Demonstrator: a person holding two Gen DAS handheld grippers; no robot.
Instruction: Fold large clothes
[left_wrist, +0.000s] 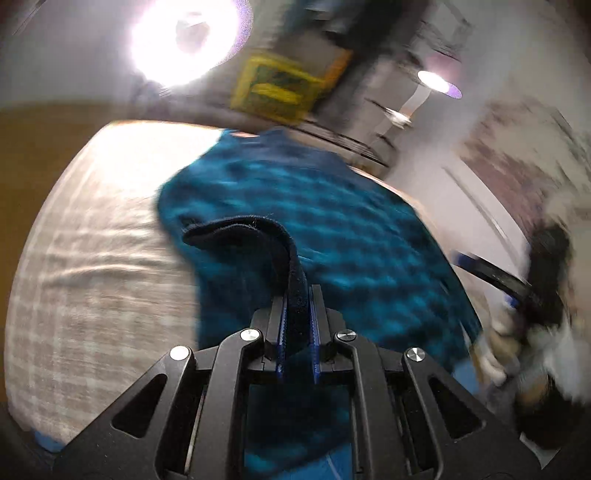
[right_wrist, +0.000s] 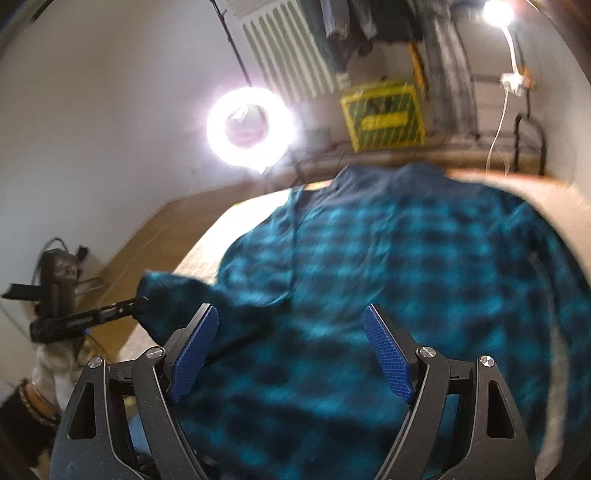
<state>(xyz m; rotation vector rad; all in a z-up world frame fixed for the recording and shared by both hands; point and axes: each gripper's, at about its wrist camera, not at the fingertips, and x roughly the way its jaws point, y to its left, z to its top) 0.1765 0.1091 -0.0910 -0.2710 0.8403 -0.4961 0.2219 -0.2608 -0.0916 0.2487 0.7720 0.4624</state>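
A large blue and black plaid shirt (right_wrist: 388, 266) lies spread on the table (right_wrist: 554, 199), collar at the far end. It also shows in the left wrist view (left_wrist: 332, 221). My left gripper (left_wrist: 297, 291) is shut on a dark sleeve cuff (left_wrist: 251, 232) and holds it lifted above the shirt. In the right wrist view the left gripper (right_wrist: 136, 301) shows at the left, holding the sleeve (right_wrist: 177, 295). My right gripper (right_wrist: 291, 314) is open and empty, hovering just above the shirt's lower middle. In the left wrist view the right gripper (left_wrist: 491, 277) is a blur at the right.
A checked cloth (left_wrist: 92, 258) covers the table left of the shirt. A bright ring light (right_wrist: 251, 125) stands beyond the table. A yellow crate (right_wrist: 384, 114) and hanging clothes (right_wrist: 369, 22) are at the back. The wooden floor (right_wrist: 162, 236) lies to the left.
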